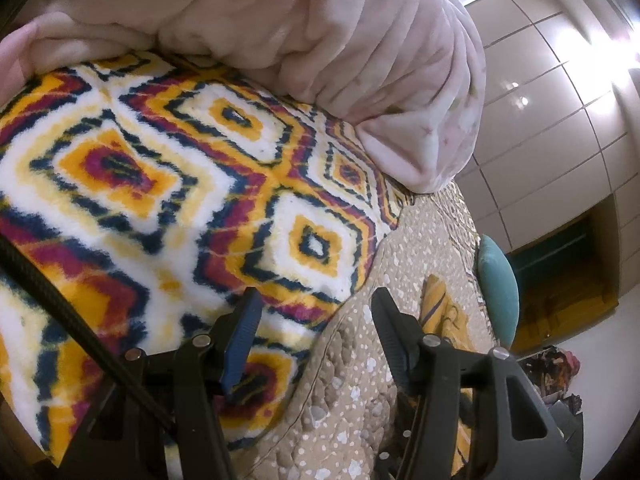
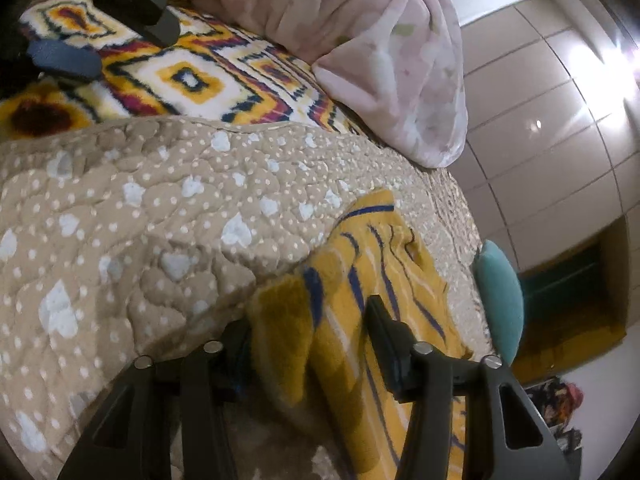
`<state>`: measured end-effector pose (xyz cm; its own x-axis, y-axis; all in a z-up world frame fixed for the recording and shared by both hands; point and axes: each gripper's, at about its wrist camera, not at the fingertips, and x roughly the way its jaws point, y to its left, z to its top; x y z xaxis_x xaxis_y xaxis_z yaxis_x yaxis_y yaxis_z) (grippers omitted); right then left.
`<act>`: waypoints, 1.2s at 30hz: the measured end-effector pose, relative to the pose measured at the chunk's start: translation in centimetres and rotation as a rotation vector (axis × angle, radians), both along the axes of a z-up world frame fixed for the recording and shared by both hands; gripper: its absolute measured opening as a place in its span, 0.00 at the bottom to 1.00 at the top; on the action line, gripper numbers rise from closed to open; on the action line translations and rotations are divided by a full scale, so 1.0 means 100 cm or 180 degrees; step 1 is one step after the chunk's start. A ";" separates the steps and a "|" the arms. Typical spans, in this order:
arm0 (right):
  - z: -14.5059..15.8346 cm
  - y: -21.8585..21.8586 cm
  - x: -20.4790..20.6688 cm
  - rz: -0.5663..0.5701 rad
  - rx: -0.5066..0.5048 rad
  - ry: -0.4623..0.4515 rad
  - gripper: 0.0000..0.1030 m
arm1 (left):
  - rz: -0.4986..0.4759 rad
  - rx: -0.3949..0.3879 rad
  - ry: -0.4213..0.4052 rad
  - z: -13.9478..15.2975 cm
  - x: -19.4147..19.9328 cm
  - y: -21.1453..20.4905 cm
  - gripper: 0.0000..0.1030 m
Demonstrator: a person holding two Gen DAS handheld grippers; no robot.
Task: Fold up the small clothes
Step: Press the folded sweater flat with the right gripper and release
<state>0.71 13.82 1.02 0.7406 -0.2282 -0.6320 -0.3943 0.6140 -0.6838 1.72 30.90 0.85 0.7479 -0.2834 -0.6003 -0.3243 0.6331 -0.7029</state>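
The yellow striped garment [image 2: 360,280] lies bunched on the beige quilt [image 2: 160,216], its near fold sitting between the right tongs [image 2: 308,320], jaws partly apart around it. At ten o'clock, the left tongs [image 1: 316,304] hover half-open and empty over the patterned blanket [image 1: 160,168].

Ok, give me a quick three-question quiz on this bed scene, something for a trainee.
1. True or false: the yellow striped garment lies on the patterned blanket.
2. Which gripper has the garment between its fingers? A left, B right.
3. What colour is the rolled blanket behind the patterned one?
Key: 1 false, it lies on the beige quilt. 2 B, the right gripper. 3 pink.
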 end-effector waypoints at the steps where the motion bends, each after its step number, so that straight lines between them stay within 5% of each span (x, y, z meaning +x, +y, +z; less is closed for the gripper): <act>1: 0.003 0.000 -0.002 0.0024 0.0142 0.0020 0.29 | 0.0002 0.0005 0.0001 0.000 0.000 0.000 0.54; 3: 0.011 0.005 -0.010 0.0115 0.0407 0.0082 0.17 | 0.0005 0.0010 0.0004 0.000 0.000 0.000 0.54; 8: 0.012 0.025 -0.019 0.0215 0.0672 0.0277 0.18 | 0.0041 0.0009 0.0014 0.000 0.001 0.000 0.54; 10: 0.014 0.024 -0.013 0.0186 0.0772 0.0343 0.22 | 0.0050 0.0011 0.0020 0.001 0.001 0.001 0.54; 12: 0.023 0.017 -0.011 0.0185 0.1008 0.0435 0.45 | 0.0072 -0.0001 0.0019 0.001 0.001 0.002 0.54; 14: 0.041 0.009 -0.015 0.0255 0.1303 0.0514 0.55 | 0.0072 -0.0010 0.0017 0.002 0.000 0.003 0.54; 20: 0.096 -0.033 -0.032 0.0272 0.1794 0.0435 0.57 | -0.0086 0.0234 -0.0136 0.020 -0.002 -0.021 0.54; 22: 0.104 -0.052 -0.023 0.0057 0.1750 0.0308 0.52 | -0.0260 0.0332 -0.0247 0.030 -0.003 -0.040 0.54; 24: 0.104 -0.071 -0.005 -0.0195 0.1690 0.0230 0.27 | -0.0486 0.0367 -0.0380 0.039 -0.005 -0.062 0.54; 28: 0.082 -0.100 0.047 -0.0685 0.1560 0.0300 0.22 | -0.0983 0.0478 -0.0471 0.044 0.003 -0.112 0.54; 36: 0.043 -0.105 0.149 -0.1095 0.1620 0.0709 0.22 | -0.1342 0.0842 0.0101 0.013 0.030 -0.152 0.54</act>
